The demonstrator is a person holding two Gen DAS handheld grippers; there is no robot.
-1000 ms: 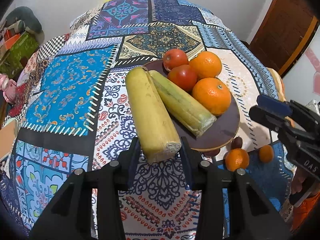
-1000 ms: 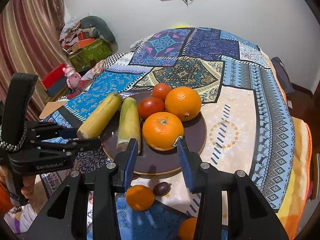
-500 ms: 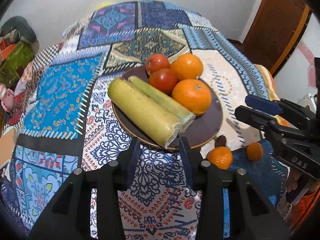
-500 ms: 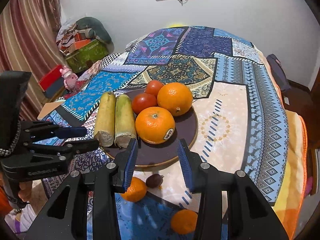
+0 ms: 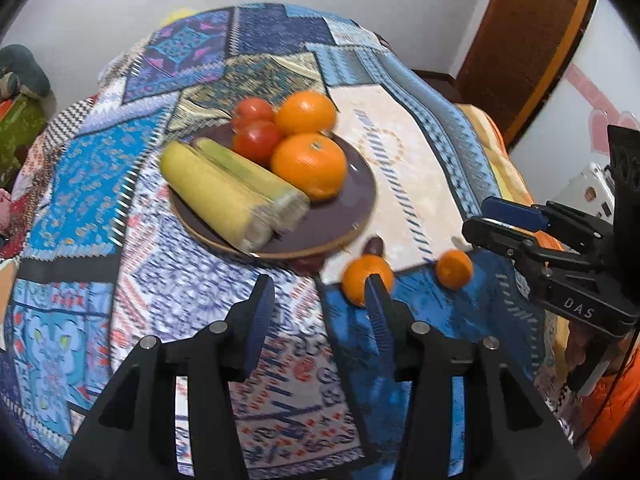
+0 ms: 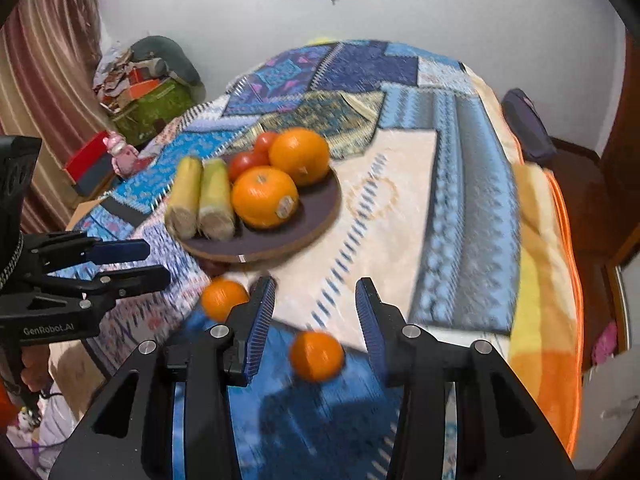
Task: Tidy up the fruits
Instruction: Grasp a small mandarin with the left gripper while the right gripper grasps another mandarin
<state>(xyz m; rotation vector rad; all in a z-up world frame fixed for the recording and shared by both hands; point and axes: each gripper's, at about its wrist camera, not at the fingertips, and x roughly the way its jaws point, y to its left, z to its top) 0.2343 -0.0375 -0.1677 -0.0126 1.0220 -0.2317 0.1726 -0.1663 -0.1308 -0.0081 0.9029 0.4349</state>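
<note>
Right gripper [image 6: 316,300] hovering with jaws wide over a small tangerine [image 6: 316,355] lying between its fingers, left gripper [image 5: 320,300] gaping empty beside the loaded plate [image 5: 332,224]

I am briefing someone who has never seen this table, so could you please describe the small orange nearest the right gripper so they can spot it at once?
Start at the dark round plate of fruit on the patchwork cloth, then come off its near rim onto the blue patch. Two small oranges lie there on the cloth; this small orange sits between the open fingers of the right gripper, while the other lies left, outside them.
</note>
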